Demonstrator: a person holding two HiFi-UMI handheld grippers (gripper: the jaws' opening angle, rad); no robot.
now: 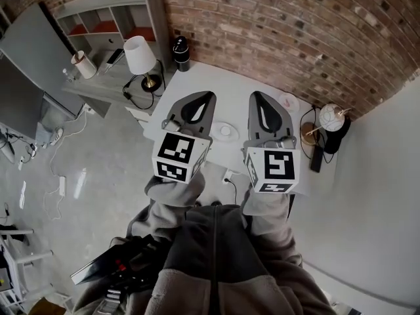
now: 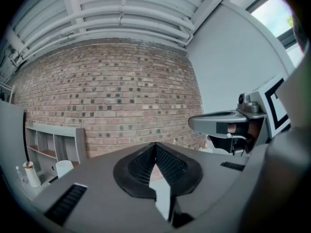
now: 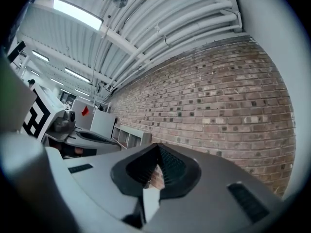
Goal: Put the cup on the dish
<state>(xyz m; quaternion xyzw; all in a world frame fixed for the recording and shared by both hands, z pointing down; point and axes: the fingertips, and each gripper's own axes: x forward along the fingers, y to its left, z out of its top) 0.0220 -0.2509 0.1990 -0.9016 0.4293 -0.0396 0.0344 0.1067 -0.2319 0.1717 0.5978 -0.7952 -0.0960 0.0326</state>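
Observation:
Both grippers are held side by side above a white table (image 1: pixel 223 90), pointing at the brick wall. My left gripper (image 1: pixel 210 96) is shut with nothing in it; its fingertips meet in the left gripper view (image 2: pixel 155 144). My right gripper (image 1: pixel 255 96) is shut and empty too, its tips together in the right gripper view (image 3: pixel 158 145). On the table, seen between the two, lies a small white round dish-like piece (image 1: pixel 225 130). A pale pink dish (image 1: pixel 287 101) sits farther right. From here I cannot tell which of them is the cup.
A white table lamp (image 1: pixel 140 54) and a black cylinder (image 1: pixel 181 52) stand at the table's far left. A round globe-like object (image 1: pixel 333 118) and a black remote (image 1: pixel 317 157) lie at the right. A grey shelf unit (image 1: pixel 105 18) stands left of the table.

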